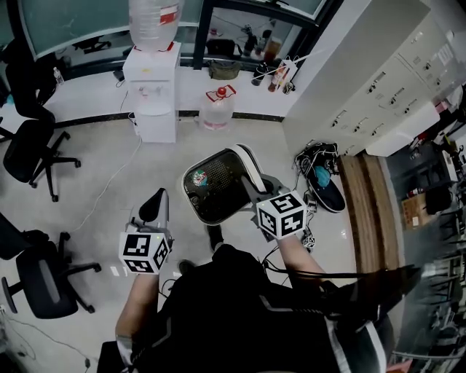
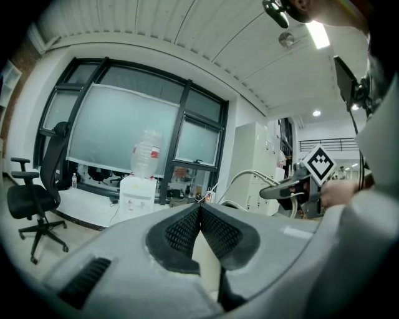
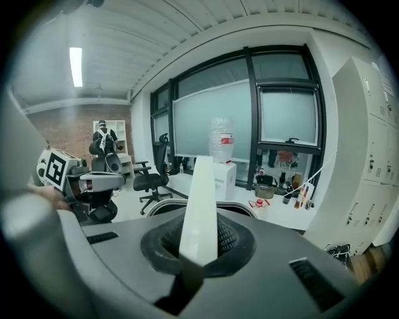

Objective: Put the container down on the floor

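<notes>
Right gripper [image 1: 253,188]: jaws clamped narrow on a white handle strip [image 3: 199,205] of the container [image 1: 211,191]. Container is a white-rimmed bin with a dark inside, hanging just left of and ahead of the right gripper's tips, off the floor [image 1: 109,167]. Its curved rim [image 3: 159,204] shows right behind the jaws in the right gripper view.

Left gripper [image 1: 153,207]: pads pressed together, nothing between them. It sits left of the container, apart from it, no contact.

Open room: bare pale floor ahead of both grippers and out to the left of the left gripper. Under the container the floor looks free apart from the person's shoe [image 1: 215,237].

Edges:
- Far ahead, a water dispenser [image 1: 153,87] with a bottle [image 1: 154,22] on top, against a low white ledge [image 1: 87,95] under dark-framed windows.
- A spare jug [image 1: 217,109] stands on the floor just right of the dispenser, straight ahead of the container.
- Two black office chairs [image 1: 33,153] [image 1: 40,280] well left of the left gripper.
- White lockers [image 1: 378,95] to the right of the right gripper, with a tangle of cables and a dark shoe [image 1: 320,178] at their foot, near the right gripper's side.
- A thin cord [image 1: 109,182] runs across the floor from the dispenser toward the left.

Surface: light, smooth, speckled floor, level.
</notes>
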